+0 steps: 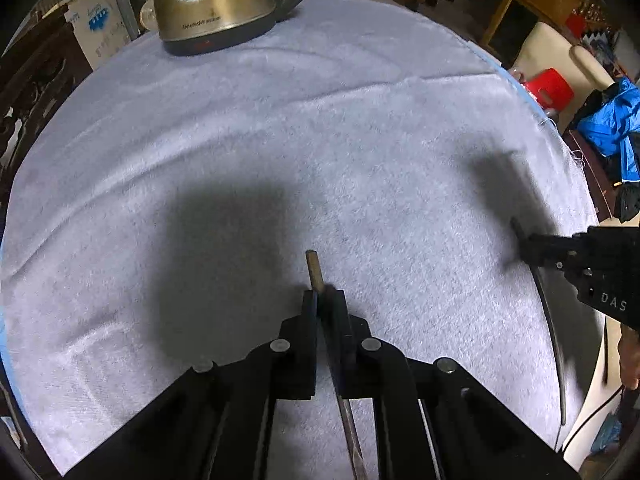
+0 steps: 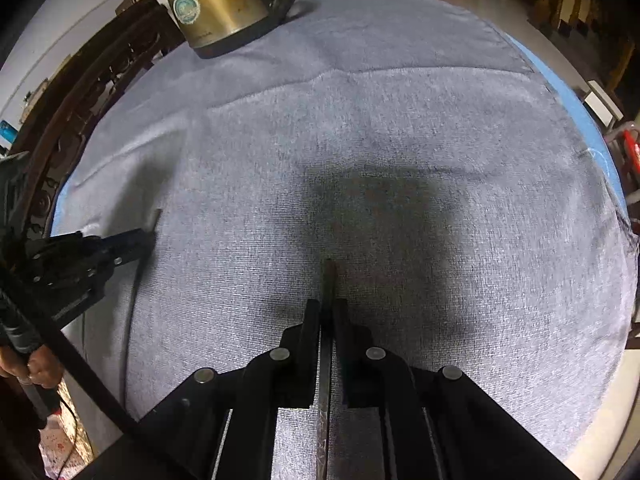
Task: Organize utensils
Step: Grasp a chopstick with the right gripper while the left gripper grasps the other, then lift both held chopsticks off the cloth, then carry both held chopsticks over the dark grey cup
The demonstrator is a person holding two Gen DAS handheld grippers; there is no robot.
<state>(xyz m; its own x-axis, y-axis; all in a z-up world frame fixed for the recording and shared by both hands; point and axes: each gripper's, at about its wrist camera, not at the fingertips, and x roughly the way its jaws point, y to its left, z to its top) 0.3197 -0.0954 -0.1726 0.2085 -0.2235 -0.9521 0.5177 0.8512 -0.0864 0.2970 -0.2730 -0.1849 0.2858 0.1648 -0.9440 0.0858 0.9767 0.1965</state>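
Both grippers, left (image 1: 324, 300) and right (image 2: 327, 308), are clamped on a chopstick each (image 1: 314, 270) (image 2: 329, 276). I judge pairing them on the cloth (image 1: 280, 140) remains undone.

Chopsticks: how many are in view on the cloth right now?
2. One chopstick is clamped in the left gripper; the other chopstick is clamped in the right gripper, further right on the grey cloth. None visible elsewhere; the kettle could hide more.

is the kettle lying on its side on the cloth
No, the gold kettle stands upright on its dark base at the far edge of the grey cloth.
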